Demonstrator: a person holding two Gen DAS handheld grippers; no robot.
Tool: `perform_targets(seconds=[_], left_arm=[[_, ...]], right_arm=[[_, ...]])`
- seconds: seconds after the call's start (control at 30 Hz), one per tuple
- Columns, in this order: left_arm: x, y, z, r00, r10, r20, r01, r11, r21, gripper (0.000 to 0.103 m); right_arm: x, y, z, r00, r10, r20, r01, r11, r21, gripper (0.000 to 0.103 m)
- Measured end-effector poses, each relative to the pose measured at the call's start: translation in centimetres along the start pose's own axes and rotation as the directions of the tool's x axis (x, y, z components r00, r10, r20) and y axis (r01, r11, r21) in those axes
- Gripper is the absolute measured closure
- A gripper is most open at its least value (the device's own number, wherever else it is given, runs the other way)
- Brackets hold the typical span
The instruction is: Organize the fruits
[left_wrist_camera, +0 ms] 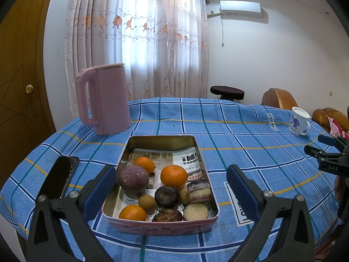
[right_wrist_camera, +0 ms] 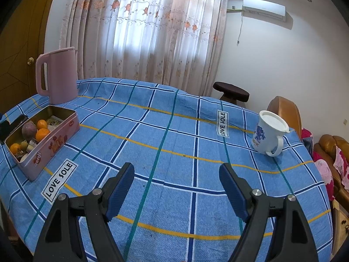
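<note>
A pink metal tin (left_wrist_camera: 130, 223) lined with newspaper sits on the blue checked tablecloth. It holds oranges (left_wrist_camera: 173, 176), a purple passion fruit (left_wrist_camera: 134, 178), dark mangosteens (left_wrist_camera: 167, 196), a small brown longan (left_wrist_camera: 147, 202) and cut purple pieces (left_wrist_camera: 195, 212). My left gripper (left_wrist_camera: 171, 193) is open, its blue pads either side of the tin, above it and empty. My right gripper (right_wrist_camera: 176, 187) is open and empty over bare cloth; it also shows in the left wrist view (left_wrist_camera: 322, 150) at the right edge. The tin (right_wrist_camera: 56, 142) lies to its left.
A pink kettle (left_wrist_camera: 102, 99) stands behind the tin. A black phone (left_wrist_camera: 60, 178) lies left of it. A white mug with blue print (right_wrist_camera: 269, 134) stands at the right. A stool (right_wrist_camera: 231, 92) and brown chairs (right_wrist_camera: 283, 111) lie beyond the table's far edge.
</note>
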State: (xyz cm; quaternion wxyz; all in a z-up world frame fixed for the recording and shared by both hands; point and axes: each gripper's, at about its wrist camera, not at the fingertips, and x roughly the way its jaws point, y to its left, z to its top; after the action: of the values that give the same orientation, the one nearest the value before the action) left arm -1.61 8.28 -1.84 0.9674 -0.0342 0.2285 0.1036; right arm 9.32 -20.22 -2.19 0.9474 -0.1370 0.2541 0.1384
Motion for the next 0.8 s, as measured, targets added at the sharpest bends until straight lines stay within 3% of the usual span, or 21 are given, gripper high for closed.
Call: perform_targets(seconds=[0.8], left_arm=[[-0.03, -0.20, -0.02, 1.000, 0.007, 0.004, -0.007, 1.000, -0.006, 0.000]], right_arm=[[0.03, 0.19, -0.18, 1.000, -0.001, -0.002, 0.001, 1.000, -0.005, 0.022]])
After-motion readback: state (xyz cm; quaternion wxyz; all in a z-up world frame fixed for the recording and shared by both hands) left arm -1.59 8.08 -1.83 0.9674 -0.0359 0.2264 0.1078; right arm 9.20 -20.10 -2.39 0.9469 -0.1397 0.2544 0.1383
